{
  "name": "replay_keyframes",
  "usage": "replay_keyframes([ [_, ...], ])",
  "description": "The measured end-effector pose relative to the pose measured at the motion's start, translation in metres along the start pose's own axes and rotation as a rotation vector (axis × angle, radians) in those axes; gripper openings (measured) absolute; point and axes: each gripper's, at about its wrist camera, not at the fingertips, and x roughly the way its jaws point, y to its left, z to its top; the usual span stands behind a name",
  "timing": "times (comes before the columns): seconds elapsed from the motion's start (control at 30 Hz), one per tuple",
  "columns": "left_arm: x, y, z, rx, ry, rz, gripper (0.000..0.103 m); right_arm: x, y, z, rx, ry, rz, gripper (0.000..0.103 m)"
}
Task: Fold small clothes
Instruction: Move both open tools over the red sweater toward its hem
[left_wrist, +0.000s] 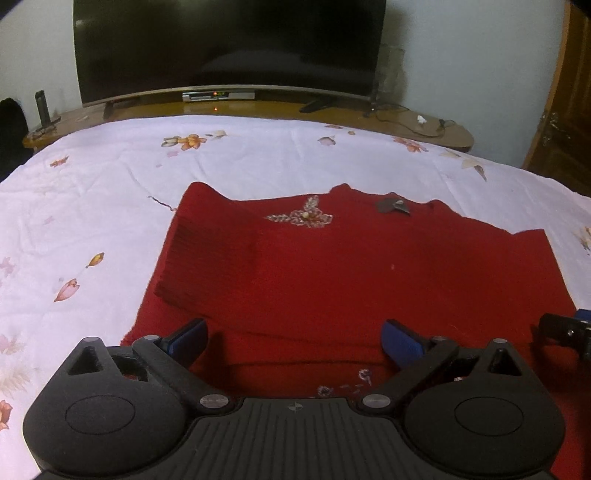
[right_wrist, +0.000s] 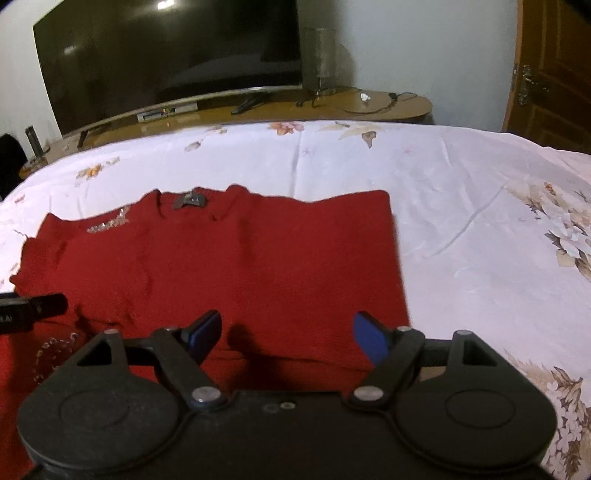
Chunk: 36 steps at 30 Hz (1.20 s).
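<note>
Both hand-held grippers — left, right — are hanging open over the half-folded red sweater; next, gripping its near hem.

A bed fills the middle of both views, covered by a pale sheet printed with flowers and slightly creased. A red sweater lies flat on it at lower centre, sleeves folded in, neck label toward the top of the frame.
</note>
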Motion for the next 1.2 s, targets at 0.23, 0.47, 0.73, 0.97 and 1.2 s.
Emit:
replay_keyframes([
  [0.23, 0.003, -0.005, -0.012, 0.009, 0.033, 0.014, 0.099, 0.012, -0.004, -0.007, -0.026, 0.065, -0.002, 0.078],
  [0.47, -0.002, 0.001, 0.015, -0.003, -0.031, 0.005, 0.099, -0.004, -0.01, 0.008, -0.022, 0.001, 0.037, 0.078],
  [0.73, 0.057, 0.021, 0.04, -0.045, 0.004, 0.076, 0.099, 0.032, -0.013, 0.046, -0.003, -0.016, 0.021, 0.077],
  [0.97, 0.064, 0.019, 0.037, -0.026, 0.009, 0.121, 0.101, 0.078, -0.021, 0.047, -0.017, 0.076, -0.048, 0.08],
  [1.2, 0.007, 0.018, 0.002, 0.038, -0.013, 0.104, 0.101, 0.022, -0.018, 0.019, -0.047, 0.027, 0.018, 0.077],
])
